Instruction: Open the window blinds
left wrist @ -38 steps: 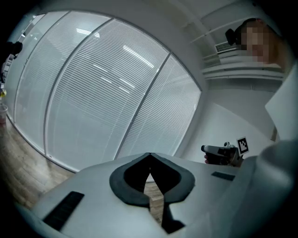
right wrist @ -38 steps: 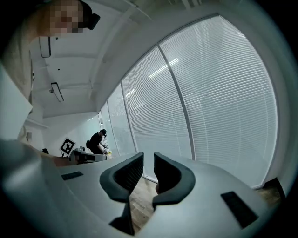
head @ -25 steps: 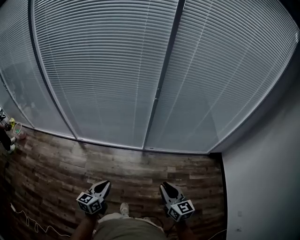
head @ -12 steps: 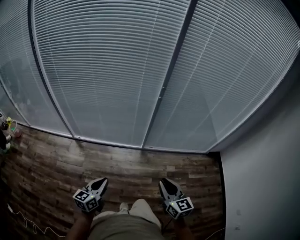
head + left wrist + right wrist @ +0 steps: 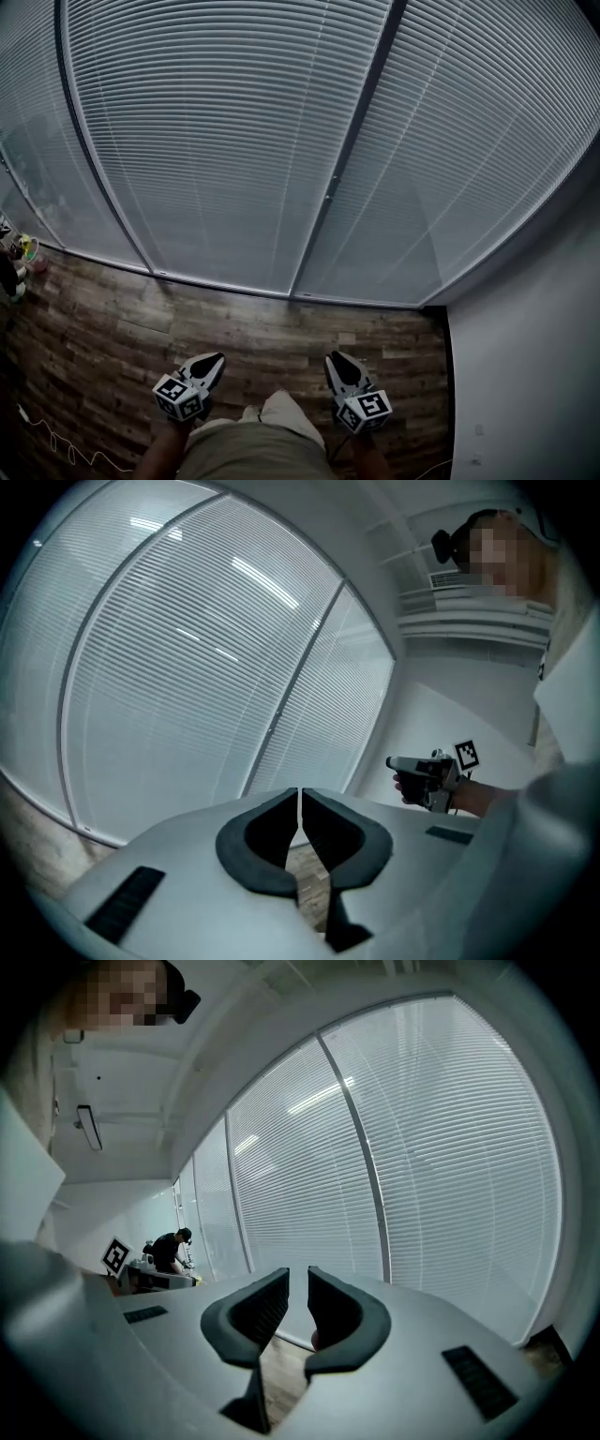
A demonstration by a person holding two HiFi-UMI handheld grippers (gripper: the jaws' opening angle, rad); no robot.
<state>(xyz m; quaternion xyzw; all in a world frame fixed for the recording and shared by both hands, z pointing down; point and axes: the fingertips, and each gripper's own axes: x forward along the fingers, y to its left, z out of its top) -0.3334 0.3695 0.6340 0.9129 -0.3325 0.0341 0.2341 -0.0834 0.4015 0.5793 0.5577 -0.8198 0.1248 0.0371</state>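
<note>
The closed slatted window blinds (image 5: 216, 141) fill the upper part of the head view, with a second panel (image 5: 478, 159) to the right of a dark upright frame bar (image 5: 349, 155). Both grippers hang low near my body, over the wooden floor and well short of the blinds. My left gripper (image 5: 212, 360) is shut with nothing in it; its jaw tips meet in the left gripper view (image 5: 299, 791). My right gripper (image 5: 335, 357) is also shut and empty, with only a thin slit between its jaws (image 5: 298, 1271). Both point toward the blinds (image 5: 187, 677) (image 5: 422, 1147).
Wooden floor (image 5: 281, 328) runs up to the window sill. A white wall (image 5: 530, 375) closes the right side. A thin cable (image 5: 56, 448) lies on the floor at lower left, and small items (image 5: 19, 258) sit at the left edge. A person (image 5: 171, 1249) stands far off by a desk.
The frame bar between the blinds has shifted right in the head view. Both grippers have shifted a little across the floor. My knee has come forward between them. The jaws stay shut.
</note>
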